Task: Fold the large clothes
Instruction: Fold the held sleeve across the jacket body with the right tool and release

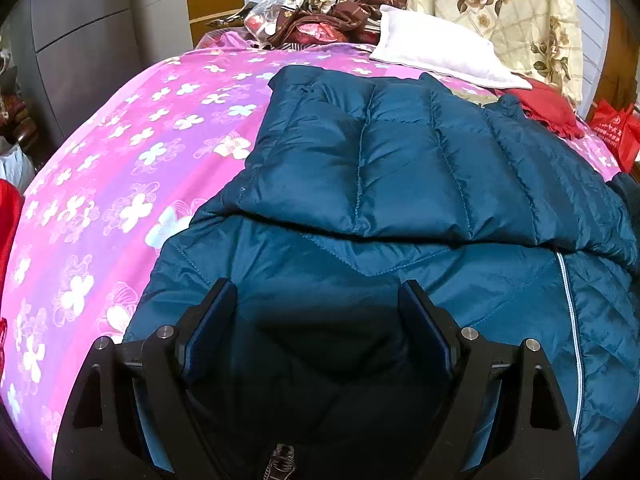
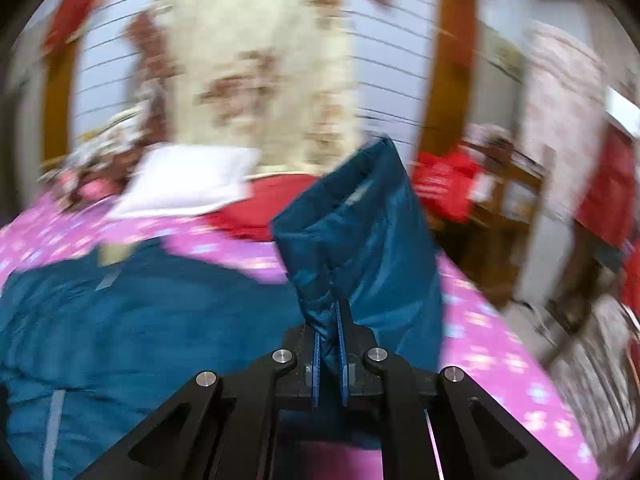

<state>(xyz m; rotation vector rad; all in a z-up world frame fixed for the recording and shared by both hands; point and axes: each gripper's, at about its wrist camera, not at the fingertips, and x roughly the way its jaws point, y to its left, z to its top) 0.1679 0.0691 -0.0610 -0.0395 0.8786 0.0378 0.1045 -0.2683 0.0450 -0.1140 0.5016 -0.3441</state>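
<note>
Holding a pinch of teal fabric between its closed pads, my right gripper (image 2: 330, 316) has what I take to be a sleeve (image 2: 360, 232) of the quilted jacket lifted off the bed; the blur in that view keeps me from being sure it is a sleeve and not a hem corner. My left gripper (image 1: 318, 316) hovers with its jaws wide and nothing between them, low over the near edge of the teal puffer jacket (image 1: 400, 168). The jacket lies spread on the pink flowered bedsheet (image 1: 120, 168), and one quilted panel is already laid over the body, so I judge the fold begun but far from finished: the lifted part has yet to come across, and the final halving is left. Beyond it sit a white pillow (image 1: 436, 44) and a rose-print cloth (image 1: 500, 12).
</note>
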